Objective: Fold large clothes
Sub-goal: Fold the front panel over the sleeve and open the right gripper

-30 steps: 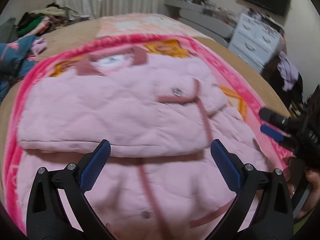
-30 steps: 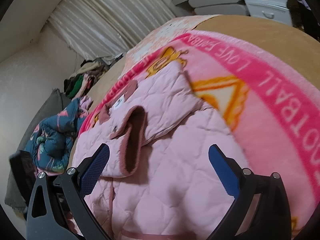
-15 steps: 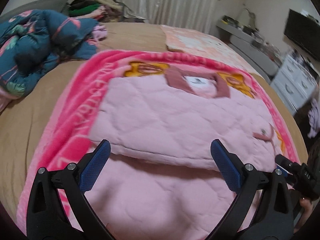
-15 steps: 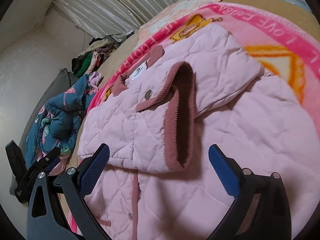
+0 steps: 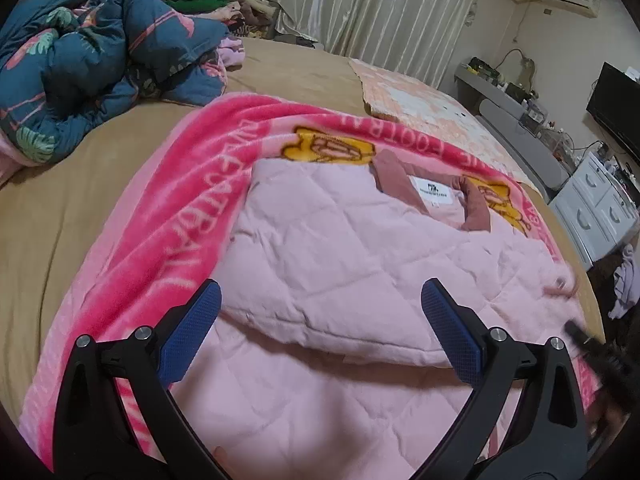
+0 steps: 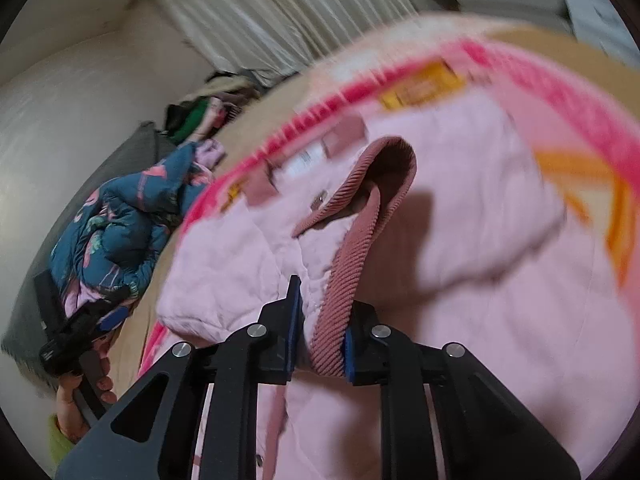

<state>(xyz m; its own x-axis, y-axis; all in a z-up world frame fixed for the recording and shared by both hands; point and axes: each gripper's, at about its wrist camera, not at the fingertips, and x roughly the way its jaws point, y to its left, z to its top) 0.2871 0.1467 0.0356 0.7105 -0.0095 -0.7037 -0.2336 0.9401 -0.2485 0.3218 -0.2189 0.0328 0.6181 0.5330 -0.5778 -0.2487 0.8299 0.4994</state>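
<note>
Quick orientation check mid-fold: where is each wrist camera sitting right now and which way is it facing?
Left wrist: rides behind the open left tool, angled down over the pink jacket toward the curtains; the blurred right tool shows at the right edge.
Right wrist: behind the right tool, shut on the jacket's ribbed cuff, facing the wall corner; the left tool and hand show at lower left.
Shared: jacket, pink blanket, blue bedding, curtains.

one pink jacket [image 5: 344, 264]; one pink blanket [image 5: 192, 200]; two tongs [image 5: 320, 332]
</note>
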